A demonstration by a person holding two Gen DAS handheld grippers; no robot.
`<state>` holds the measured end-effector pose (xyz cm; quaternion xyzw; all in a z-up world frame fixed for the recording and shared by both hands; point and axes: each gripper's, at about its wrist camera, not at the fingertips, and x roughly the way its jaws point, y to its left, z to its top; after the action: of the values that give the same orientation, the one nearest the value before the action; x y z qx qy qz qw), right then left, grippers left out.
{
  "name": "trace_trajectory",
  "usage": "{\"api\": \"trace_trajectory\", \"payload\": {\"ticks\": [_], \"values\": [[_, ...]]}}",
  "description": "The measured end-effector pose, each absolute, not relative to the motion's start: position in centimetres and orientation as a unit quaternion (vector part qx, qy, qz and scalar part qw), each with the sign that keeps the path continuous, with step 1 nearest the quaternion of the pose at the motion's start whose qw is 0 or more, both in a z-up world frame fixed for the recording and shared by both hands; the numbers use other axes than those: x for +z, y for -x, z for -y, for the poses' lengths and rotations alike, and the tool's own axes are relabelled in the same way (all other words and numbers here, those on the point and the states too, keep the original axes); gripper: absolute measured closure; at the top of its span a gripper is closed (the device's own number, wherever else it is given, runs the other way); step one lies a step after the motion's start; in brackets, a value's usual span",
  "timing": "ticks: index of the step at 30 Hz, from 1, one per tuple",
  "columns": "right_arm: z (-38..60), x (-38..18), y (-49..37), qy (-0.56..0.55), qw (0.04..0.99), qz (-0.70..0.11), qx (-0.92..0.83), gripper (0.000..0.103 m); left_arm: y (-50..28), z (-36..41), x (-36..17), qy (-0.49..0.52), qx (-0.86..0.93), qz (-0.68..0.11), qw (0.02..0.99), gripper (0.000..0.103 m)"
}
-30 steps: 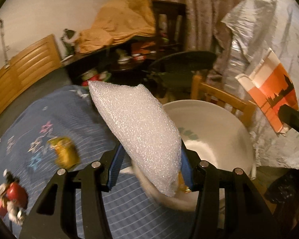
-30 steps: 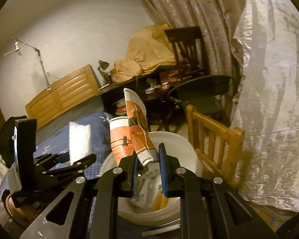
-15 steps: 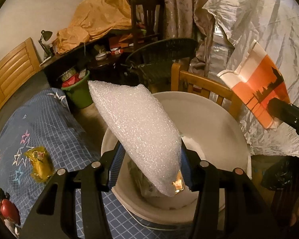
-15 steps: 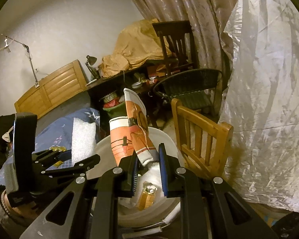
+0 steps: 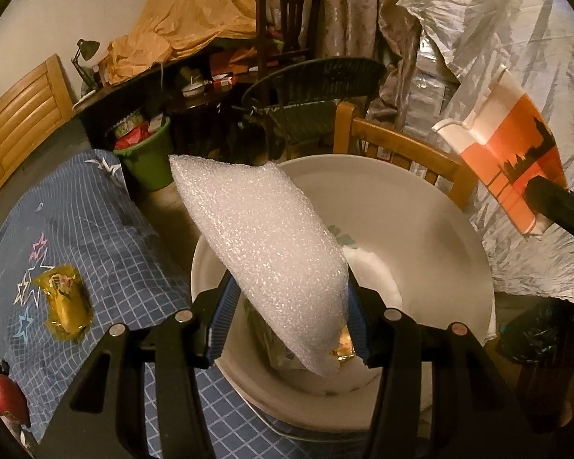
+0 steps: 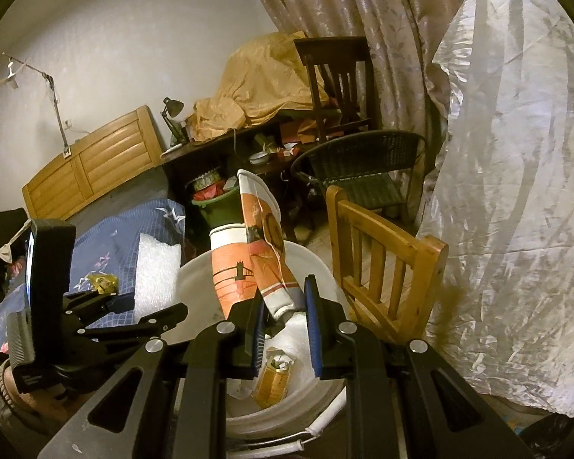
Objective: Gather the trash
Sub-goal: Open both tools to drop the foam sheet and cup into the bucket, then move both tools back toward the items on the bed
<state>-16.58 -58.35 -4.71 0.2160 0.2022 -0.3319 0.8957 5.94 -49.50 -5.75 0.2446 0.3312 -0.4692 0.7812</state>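
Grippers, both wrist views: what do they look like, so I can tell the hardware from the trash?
Both are matte black two-finger frames with angular cut-out arms and round silver bolt heads. The left gripper and right gripper each carry ribbed blue pads on the inner finger faces. A black boxy block sits on the left unit. No cables or sleeves show.

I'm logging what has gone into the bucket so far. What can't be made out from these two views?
- Bucket contents, left wrist view: mostly hidden behind the foam sheet in the left gripper.
- Same, right wrist view: the right gripper and its crushed paper cup cover most.
- Yellow packet on the cloth: print too small to read.
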Motion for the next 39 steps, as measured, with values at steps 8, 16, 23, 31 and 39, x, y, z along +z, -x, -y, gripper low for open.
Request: {"api": "trace_trajectory", "payload": {"ticks": [8, 16, 23, 31, 39], "values": [[58.5, -4.4, 14.7, -0.198, 0.900, -0.211, -0.327, 0.078, -6.2, 50.0, -6.0, -0.249, -0.463, -0.331, 0.784, 0.043], [59.2, -4.7, 13.7, -0.183, 0.897, -0.211, -0.341, 0.050, -7.7, 49.2, -5.9, -0.238, -0.434, -0.338, 0.801, 0.018], [58.4, -4.6, 14.5, -0.188, 0.901, -0.192, -0.341, 0.050, -7.7, 46.8, -5.3, -0.215, -0.419, -0.330, 0.818, 0.018], [53.6, -3.7, 13.2, -0.167, 0.928, -0.157, -0.293, 0.050, -8.8, 37.9, -3.2, -0.147, -0.363, -0.307, 0.867, 0.014], [45.8, -3.2, 7.1, -0.126, 0.954, -0.190, -0.196, 0.050, -10.6, 25.1, -2.5, -0.086, -0.271, -0.309, 0.908, 0.011]]}}
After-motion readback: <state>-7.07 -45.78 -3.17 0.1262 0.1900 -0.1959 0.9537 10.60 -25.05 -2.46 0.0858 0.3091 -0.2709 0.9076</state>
